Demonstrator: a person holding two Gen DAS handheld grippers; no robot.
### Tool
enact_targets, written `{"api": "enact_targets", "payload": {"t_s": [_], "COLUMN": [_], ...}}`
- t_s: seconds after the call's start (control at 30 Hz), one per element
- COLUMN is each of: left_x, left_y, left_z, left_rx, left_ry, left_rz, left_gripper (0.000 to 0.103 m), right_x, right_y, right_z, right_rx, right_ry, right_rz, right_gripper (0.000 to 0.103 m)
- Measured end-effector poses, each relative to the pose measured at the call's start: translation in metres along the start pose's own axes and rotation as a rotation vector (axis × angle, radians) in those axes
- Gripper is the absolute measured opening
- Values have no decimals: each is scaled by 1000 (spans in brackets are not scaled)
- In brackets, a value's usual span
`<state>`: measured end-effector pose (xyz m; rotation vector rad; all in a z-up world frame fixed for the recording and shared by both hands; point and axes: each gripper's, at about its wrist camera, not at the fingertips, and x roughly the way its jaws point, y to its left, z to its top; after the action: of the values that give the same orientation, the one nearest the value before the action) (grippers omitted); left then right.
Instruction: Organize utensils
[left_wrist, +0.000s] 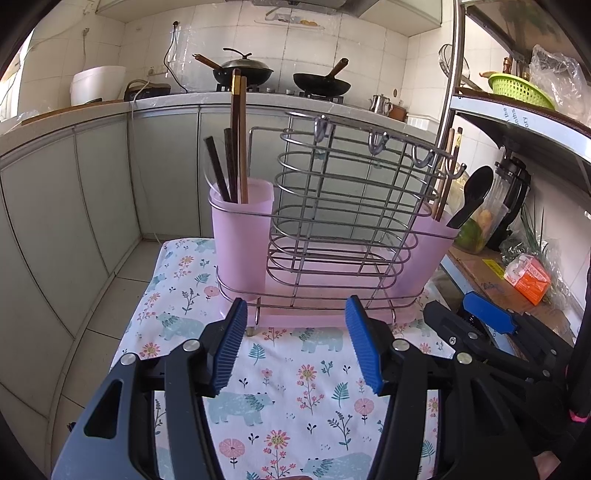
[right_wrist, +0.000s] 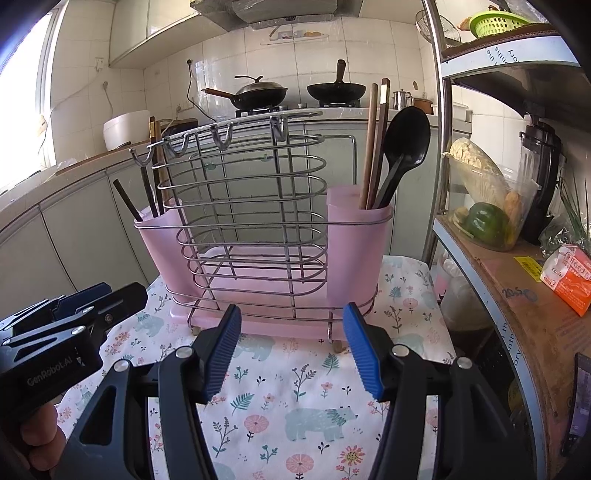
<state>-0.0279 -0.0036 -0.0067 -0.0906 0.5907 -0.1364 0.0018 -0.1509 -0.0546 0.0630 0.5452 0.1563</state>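
Standing on a floral cloth (left_wrist: 288, 373) over a small table, a wire utensil rack (left_wrist: 343, 206) holds two pink cups: left cup (left_wrist: 240, 236) and right cup (right_wrist: 360, 251), with an empty wire basket between them. Left cup contains dark chopsticks (left_wrist: 216, 170) and taller brown chopsticks (left_wrist: 239, 136), upright to slightly tilted. Right cup contains a brown chopstick pair (right_wrist: 375, 144) and a black spoon (right_wrist: 406, 144), bowl up; a second spoon may sit behind it, hard to tell. Left gripper (left_wrist: 295, 347) hovers near the rack's front base, jaws wide apart, nothing between the blue pads. Right gripper (right_wrist: 291, 350) likewise: jaws spread wide, empty, just short of the pink drip tray (right_wrist: 266, 325). Both grippers sit side by side.
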Motion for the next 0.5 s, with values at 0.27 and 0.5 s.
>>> {"api": "enact_targets", "payload": {"t_s": [0.27, 0.5], "left_x": [2, 7], "left_y": [1, 2], "left_z": [0, 1], "left_rx": [-2, 2], "left_ry": [6, 21], "left_rz": [5, 6], "left_gripper": [56, 56], "right_x": [2, 6], "right_y": [-1, -3], "right_z": [0, 0], "right_rx": [0, 3], "right_ry": [7, 17], "right_rz": [-1, -5], "right_gripper": [57, 57]}}
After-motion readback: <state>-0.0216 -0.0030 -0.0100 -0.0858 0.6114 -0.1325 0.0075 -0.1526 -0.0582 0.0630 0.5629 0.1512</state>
